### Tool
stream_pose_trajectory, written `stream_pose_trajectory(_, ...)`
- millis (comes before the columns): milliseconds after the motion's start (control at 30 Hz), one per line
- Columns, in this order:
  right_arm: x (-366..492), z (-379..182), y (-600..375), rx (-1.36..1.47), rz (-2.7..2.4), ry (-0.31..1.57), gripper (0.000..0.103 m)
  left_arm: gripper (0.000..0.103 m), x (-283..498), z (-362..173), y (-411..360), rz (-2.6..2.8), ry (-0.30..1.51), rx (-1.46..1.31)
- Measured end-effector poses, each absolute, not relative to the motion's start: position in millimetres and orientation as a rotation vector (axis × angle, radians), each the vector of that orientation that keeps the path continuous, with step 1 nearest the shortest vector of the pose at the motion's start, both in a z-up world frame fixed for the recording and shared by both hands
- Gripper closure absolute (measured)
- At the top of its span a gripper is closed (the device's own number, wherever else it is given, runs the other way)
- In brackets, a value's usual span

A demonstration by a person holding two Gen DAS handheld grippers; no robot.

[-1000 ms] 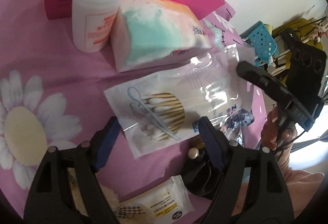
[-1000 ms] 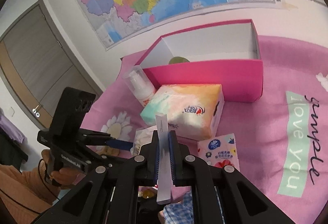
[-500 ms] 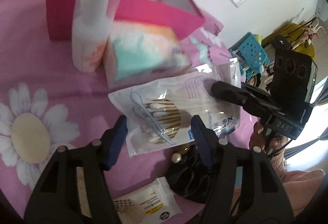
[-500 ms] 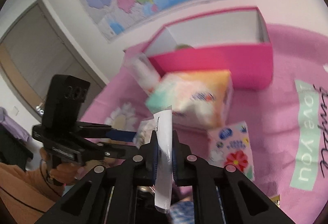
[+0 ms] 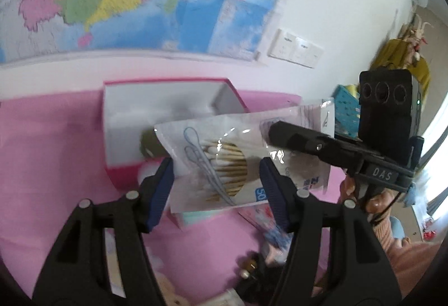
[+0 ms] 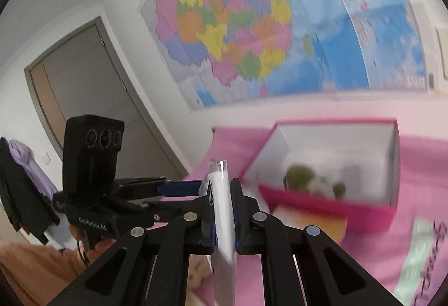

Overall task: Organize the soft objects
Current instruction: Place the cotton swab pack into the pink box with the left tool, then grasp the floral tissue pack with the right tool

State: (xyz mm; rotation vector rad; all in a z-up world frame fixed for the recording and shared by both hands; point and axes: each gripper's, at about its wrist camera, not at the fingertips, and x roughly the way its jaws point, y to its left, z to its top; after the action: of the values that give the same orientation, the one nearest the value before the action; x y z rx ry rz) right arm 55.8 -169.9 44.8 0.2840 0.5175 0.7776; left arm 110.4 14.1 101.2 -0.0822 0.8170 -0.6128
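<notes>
Here, the swab packet (image 5: 224,160) is carried toward the pink box (image 5: 123,177), pinched by the right gripper (image 6: 222,211); between the left gripper (image 5: 217,180) pads, just narrowed, it hangs unpressed; release over the box is needed next.

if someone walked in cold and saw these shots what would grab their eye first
First, the clear packet of cotton swabs held up in mid-air in front of the camera, pinched at its right edge by the right gripper, while the left gripper stands open around its lower part. Behind it sits the open pink box on the pink tablecloth, with something green inside, and a big colourful map fills the wall above.
</notes>
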Motion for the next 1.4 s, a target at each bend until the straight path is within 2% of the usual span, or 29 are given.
stream_pose_trajectory(233,131.5,43.9,-160.7,0.34,0.771,0.555,0.095,0.04,182.7,86.2,27.9,-0.557,0.862,-0.108)
stream_pose_trajectory(467,202.7,9.5,-151.4,0.407,0.733,0.675,0.095,0.04,237.2,40.4,30.2,-0.464,0.976,-0.11)
stream_pose_trajectory(567,221.3,-7.4,-143.6,0.39,0.676,0.739,0.091,0.04,247.9,22.0,30.1,-0.391,0.997,-0.081)
stream_pose_trajectory(667,236.8,-21.1,-139.0,0.379,0.627,0.78,0.083,0.04,254.9,12.3,33.0,-0.359,1.01,-0.092)
stream_pose_trajectory(767,248.1,-26.8,-140.8,0.348,0.525,0.812,0.064,0.04,250.5,17.3,36.2,-0.358,0.983,-0.102)
stream_pose_trajectory(833,250.8,-24.1,-146.7,0.336,0.483,0.813,0.046,0.04,246.1,24.3,39.2,-0.337,0.947,-0.078)
stream_pose_trajectory(1000,237.3,-9.9,-161.3,0.329,0.463,0.769,0.045,0.037,220.1,52.4,48.7,-0.346,0.836,-0.068)
stream_pose_trajectory(1067,223.9,-3.7,-165.7,0.317,0.473,0.745,0.045,0.028,205.3,62.9,53.4,-0.366,0.788,-0.074)
stream_pose_trajectory(1167,192.8,7.4,-176.5,0.295,0.509,0.697,0.044,0.023,173.5,80.5,53.5,-0.38,0.717,-0.045)
stream_pose_trajectory(1400,114.3,16.0,-191.4,0.204,0.57,0.672,0.038,0.021,99.1,89.9,32.0,-0.481,0.665,0.032)
